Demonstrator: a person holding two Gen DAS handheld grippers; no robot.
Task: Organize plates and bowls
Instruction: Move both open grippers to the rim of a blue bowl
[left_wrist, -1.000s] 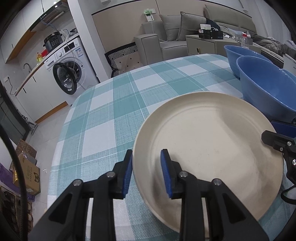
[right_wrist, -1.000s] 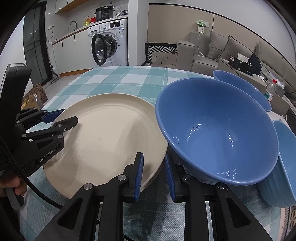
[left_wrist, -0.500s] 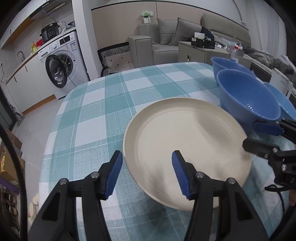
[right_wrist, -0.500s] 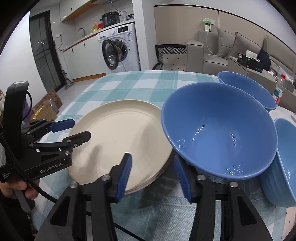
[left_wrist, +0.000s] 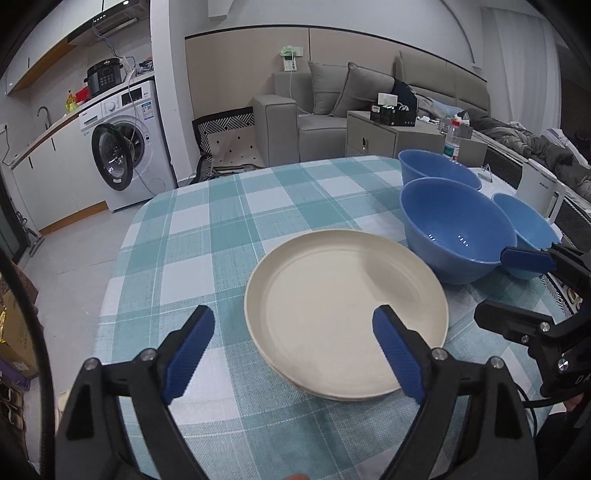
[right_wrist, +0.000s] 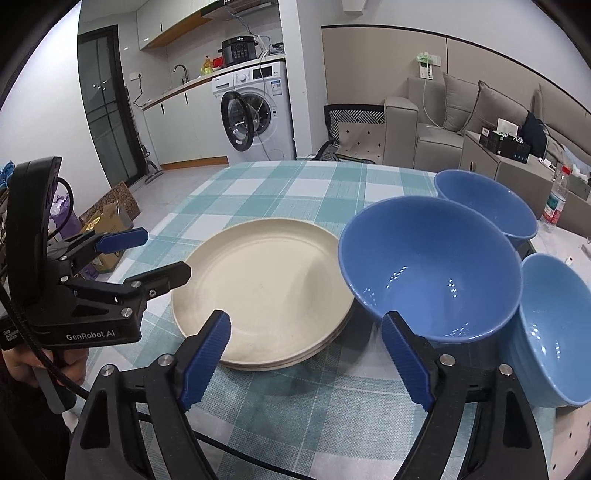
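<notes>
Both sets of fingers are released rn. The left gripper (left_wrist: 293, 345) has just been opening its jaws and they stand wide w/ nothing pinched; the near left edge of the cream plate stack (left_wrist: 343, 314) sits in the gap, but the pads aren't pressing it. Same w/ the right gripper (right_wrist: 304, 360): jaws have just been opening too, blue pads clear of everything, the stack's near right edge (right_wrist: 262, 291) just beyond its left pad and the big blue bowl (right_wrist: 428, 266) just past its right pad.

The stack looks like two or three plates, flat on the checked tablecloth (left_wrist: 184, 229), near-centre of the table.

What prob matters for the next move, imo: the bowls are all on the right side. The big bowl sits right beside the stack, can't tell if rims touch. A second blue bowl (right_wrist: 484, 206) is further back, and a lighter ribbed blue bowl (right_wrist: 550, 328) is near right. They're round, so no long axis to line up w/, just rim approach. The right gripper is clearly the nearer one to the bowls, while the left gripper is nearer the plates, so I'd guess bowls get nested next.

Readable text: "GenRobot.AI" on the left gripper's body in the right view. The labels on the washing machine (right_wrist: 255, 107) and the water bottle (right_wrist: 554, 203) are too small to read.
</notes>
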